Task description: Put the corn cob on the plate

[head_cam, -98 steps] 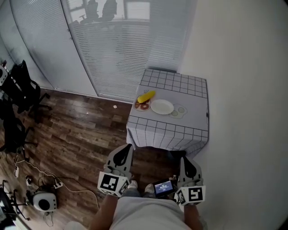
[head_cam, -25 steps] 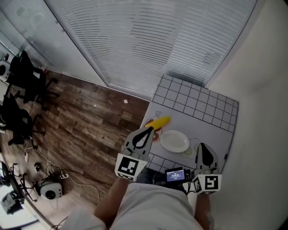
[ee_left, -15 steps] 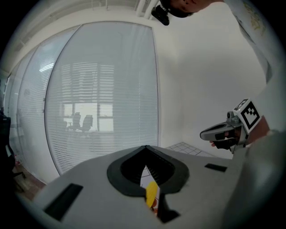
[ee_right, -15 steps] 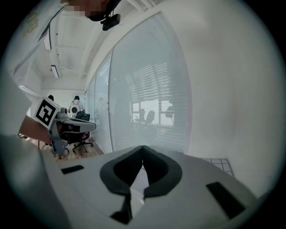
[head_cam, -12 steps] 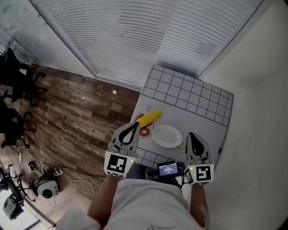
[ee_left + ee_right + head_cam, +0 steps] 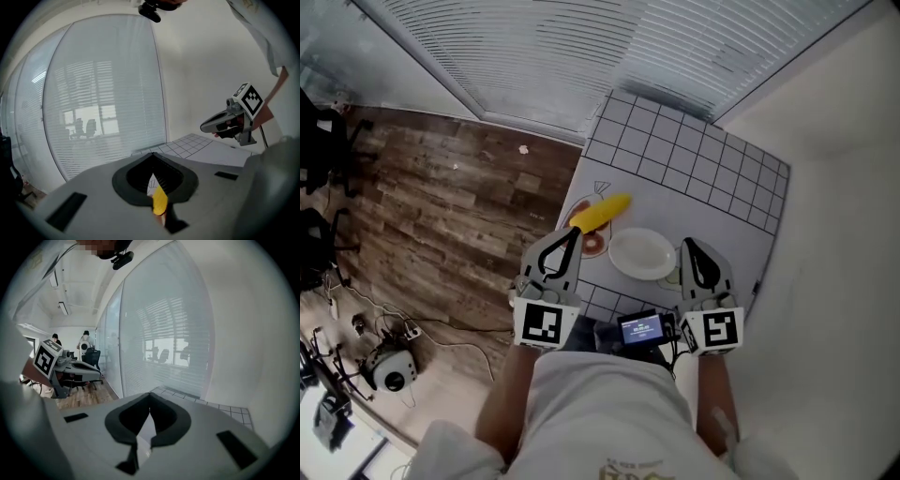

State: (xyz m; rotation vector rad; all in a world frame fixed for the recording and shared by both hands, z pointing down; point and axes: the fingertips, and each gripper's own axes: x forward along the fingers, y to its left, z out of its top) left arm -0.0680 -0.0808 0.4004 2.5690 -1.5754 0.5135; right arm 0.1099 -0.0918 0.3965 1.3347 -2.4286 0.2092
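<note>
**Both grippers clenched and empty at near edge of table; corn cob not on plate**

Far left, head view: wood floor (image 6: 441, 187), dark office chairs (image 6: 319, 244) at the frame edge, a tangle of cables (image 6: 389, 370) lower down.

Left gripper (image 6: 572, 232): jaws pressed together, nothing held. It hangs over the near left corner of the table (image 6: 712, 178), which wears a white cloth with a grid print. Its tip points at the low end of the corn cob. Its own view confirms this: the pads meet, and a sliver of yellow shows through the notch beyond them.

Corn cob (image 6: 598, 214): yellow, lying slantwise on the left part of the table. Its lower end rests over a small round mat (image 6: 592, 244) with a red pattern. Whether the left gripper's tip touches cob or mat is not clear from above; it looks apart.

Plate (image 6: 642, 253): white, round, bare, just right of the cob and nearer the person. Cob and plate lie close but do not seem to touch.

A small lit screen (image 6: 642, 328) sits between the two grippers at the person's waist.

Right gripper (image 6: 689, 246): jaws together, nothing between them, tip just beside the plate's right rim.

Behind the table: window blinds (image 6: 581, 56). Right of it: plain white wall (image 6: 844, 234).
</note>
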